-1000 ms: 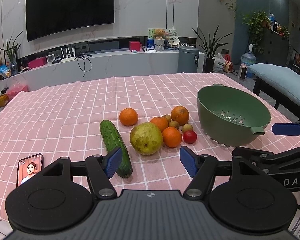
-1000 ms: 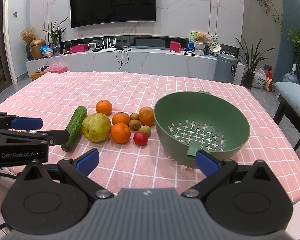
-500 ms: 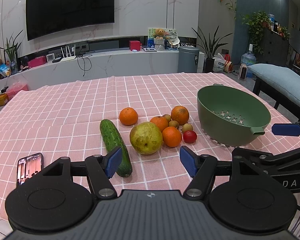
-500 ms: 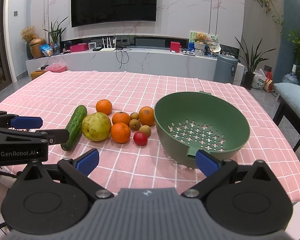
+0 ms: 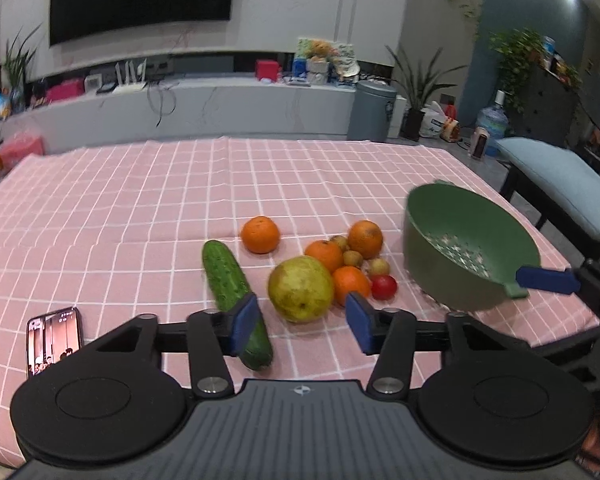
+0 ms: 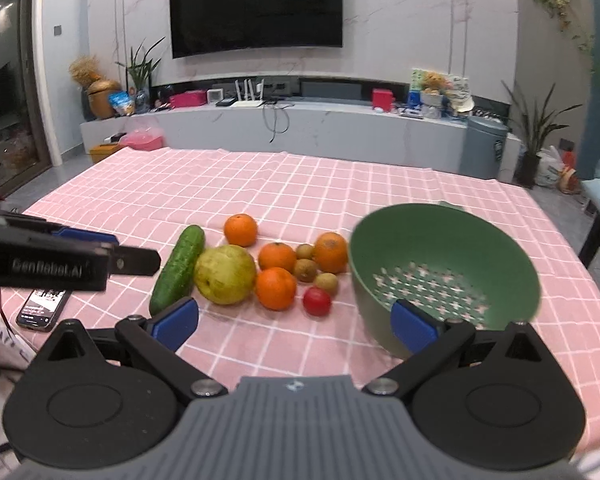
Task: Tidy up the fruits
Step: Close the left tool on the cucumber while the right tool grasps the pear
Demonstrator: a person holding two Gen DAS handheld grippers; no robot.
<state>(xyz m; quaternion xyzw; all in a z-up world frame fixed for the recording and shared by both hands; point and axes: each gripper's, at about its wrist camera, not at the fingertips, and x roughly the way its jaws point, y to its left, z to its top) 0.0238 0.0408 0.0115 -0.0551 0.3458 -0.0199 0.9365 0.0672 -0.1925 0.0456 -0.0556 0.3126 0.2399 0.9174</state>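
On the pink checked cloth a cucumber [image 5: 234,298] [image 6: 178,270] lies left of a big yellow-green fruit [image 5: 300,288] [image 6: 225,274]. Several oranges, three small brown fruits [image 6: 305,270] and a red tomato [image 5: 384,287] [image 6: 317,301] cluster beside it; one orange [image 5: 260,235] sits apart behind. An empty green colander [image 5: 424,248] [image 6: 380,248] stands to the right. My left gripper [image 5: 301,326] hovers just before the big fruit, its jaws closing with nothing pressed between the pads. My right gripper [image 6: 295,323] is open, short of the tomato and colander.
A phone [image 5: 54,340] [image 6: 44,308] with a lit screen lies near the table's front left corner. The cloth stretches bare behind the fruit. Beyond the table are a TV wall, a low counter, a bin, plants and a bench at the right.
The left gripper's jaws have narrowed and it has edged forward and slightly up toward the fruit. The right wrist view has swung a little to the left.
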